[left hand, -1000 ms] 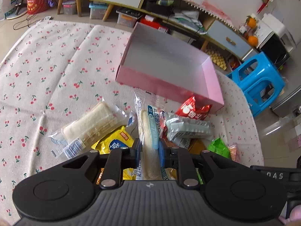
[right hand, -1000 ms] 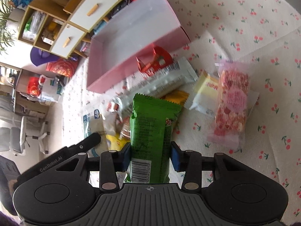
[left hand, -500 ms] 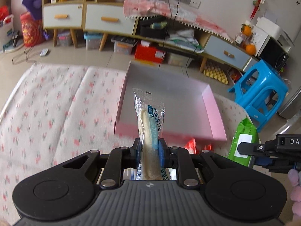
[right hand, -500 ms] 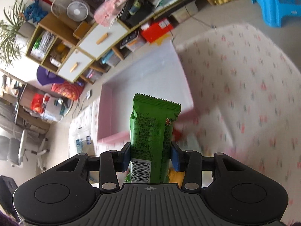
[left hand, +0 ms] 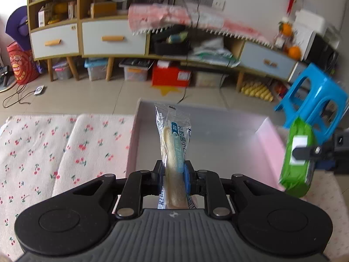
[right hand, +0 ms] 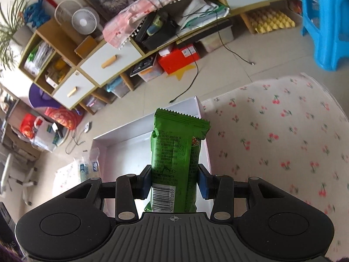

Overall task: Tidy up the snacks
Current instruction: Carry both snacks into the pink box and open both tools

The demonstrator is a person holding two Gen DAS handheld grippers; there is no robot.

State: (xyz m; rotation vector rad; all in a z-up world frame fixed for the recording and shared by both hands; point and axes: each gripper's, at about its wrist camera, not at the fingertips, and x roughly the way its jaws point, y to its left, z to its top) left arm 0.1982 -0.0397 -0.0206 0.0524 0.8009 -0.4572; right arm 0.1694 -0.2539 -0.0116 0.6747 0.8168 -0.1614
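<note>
My left tongs clamp the bread stick, my right tongs the green pack, both upright over the pink box for dropping in.

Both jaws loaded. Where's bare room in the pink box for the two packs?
The pink box floor looks bare wall to wall; nothing lies in the part that shows. Free patches: ahead of the bread stick pack toward the far wall, and beside the right wall near the green pack. The cherry tablecloth right of the box is bare too. Nothing crowded shows.
</note>
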